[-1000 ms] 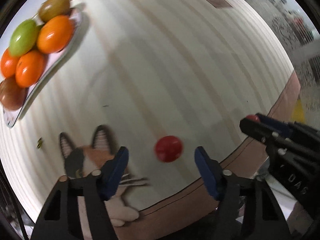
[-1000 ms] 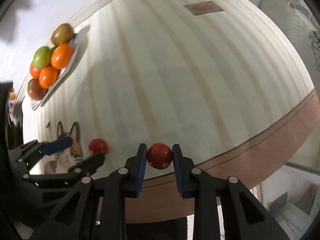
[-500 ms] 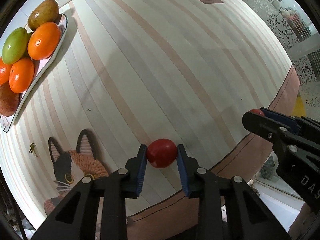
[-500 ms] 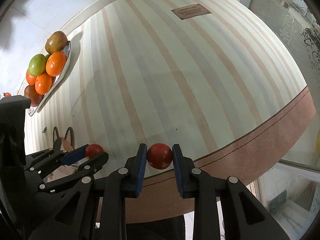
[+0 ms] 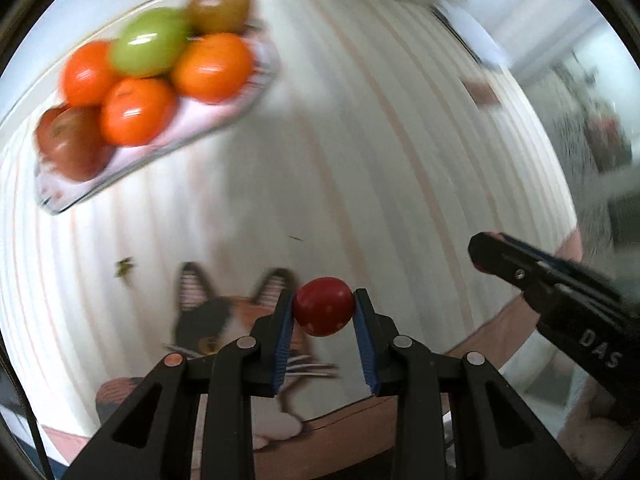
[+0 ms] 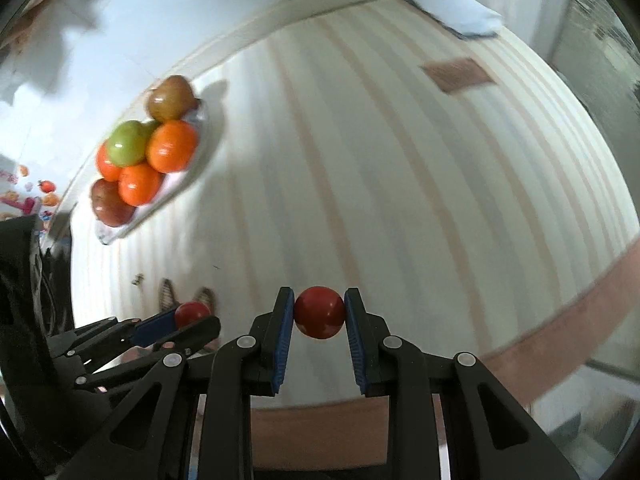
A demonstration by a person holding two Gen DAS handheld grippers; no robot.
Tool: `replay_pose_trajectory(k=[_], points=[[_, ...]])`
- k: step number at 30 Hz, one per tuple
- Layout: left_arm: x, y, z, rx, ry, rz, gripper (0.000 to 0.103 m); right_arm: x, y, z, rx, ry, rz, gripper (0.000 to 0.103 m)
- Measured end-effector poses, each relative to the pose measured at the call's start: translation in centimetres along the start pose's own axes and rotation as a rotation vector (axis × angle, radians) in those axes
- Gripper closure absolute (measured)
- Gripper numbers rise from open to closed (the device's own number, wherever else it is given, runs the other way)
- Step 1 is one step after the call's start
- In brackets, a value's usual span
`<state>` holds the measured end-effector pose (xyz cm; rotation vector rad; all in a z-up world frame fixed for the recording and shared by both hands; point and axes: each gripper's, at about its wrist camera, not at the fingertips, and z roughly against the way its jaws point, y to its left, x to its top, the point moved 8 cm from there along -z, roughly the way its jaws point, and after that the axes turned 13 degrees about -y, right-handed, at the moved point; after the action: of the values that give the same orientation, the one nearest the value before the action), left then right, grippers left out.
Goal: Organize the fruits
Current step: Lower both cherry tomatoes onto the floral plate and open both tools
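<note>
My left wrist view alone shows the cat print (image 5: 224,320) on the striped tablecloth (image 5: 360,152); the right view alone shows the folded cloth (image 6: 456,8) at the far edge. The left gripper (image 5: 324,312) is clamped on one red tomato (image 5: 324,306), the right gripper (image 6: 319,312) on another tomato (image 6: 319,312). Both point steeply down, above the table, away from the fruit plate (image 6: 200,148).

Striped tabletop (image 6: 400,160) lies bare beside the fruit plate (image 6: 200,136).
</note>
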<state>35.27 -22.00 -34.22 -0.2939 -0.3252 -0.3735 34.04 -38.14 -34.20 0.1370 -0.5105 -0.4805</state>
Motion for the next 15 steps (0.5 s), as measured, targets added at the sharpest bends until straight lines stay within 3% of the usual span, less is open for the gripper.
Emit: replay_pose_trajectory(k=[10,15], points=[[4.0,12.4,7.9,0.036,-0.161,0.263,0.076,3.6,11.7,-4.4,0.182,-0.016,0.107,0.075],[5.8,18.2,7.5,0.1,-0.197,0.35,0.076,5.0,16.2,-7.9,0.199,-0.034,0.157,0.075]])
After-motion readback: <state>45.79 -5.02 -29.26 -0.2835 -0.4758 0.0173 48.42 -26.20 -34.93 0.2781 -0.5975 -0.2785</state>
